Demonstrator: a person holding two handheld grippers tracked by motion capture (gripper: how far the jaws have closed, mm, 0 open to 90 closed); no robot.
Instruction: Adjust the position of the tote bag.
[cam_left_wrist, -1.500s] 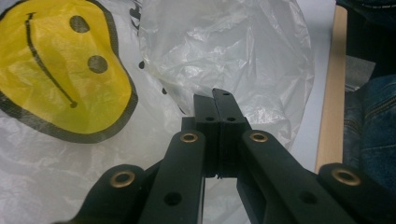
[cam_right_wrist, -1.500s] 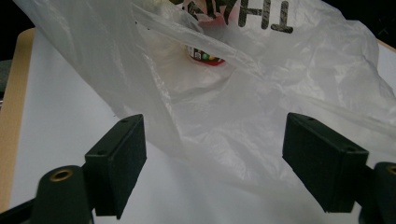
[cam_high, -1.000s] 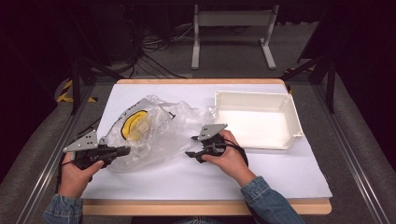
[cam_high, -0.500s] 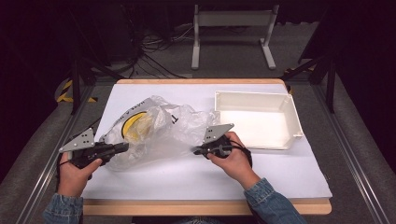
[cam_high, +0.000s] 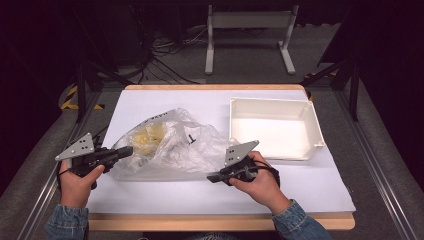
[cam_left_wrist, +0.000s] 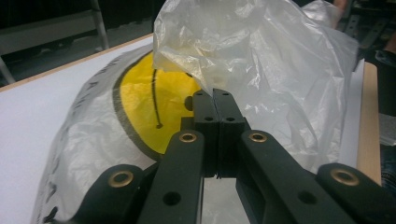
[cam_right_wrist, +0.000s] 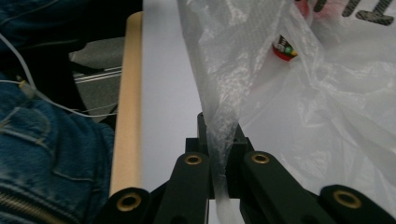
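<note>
Nearest the table's front edge, both denim-sleeved forearms come in low: the left gripper (cam_high: 122, 151) is held level, its jaws pressed together on the left edge of the clear plastic bag (cam_high: 170, 145), while the right gripper (cam_high: 214, 176), angled toward the bag's right corner, has just closed its jaws on a thin twisted fold of the film. Up close, the left gripper view shows a yellow smiley face (cam_left_wrist: 149, 107) printed on the bag, and the right gripper view shows a small red item (cam_right_wrist: 285, 50) inside it. Farther back, to the right of the bag, sits the white tray (cam_high: 312, 117).
</note>
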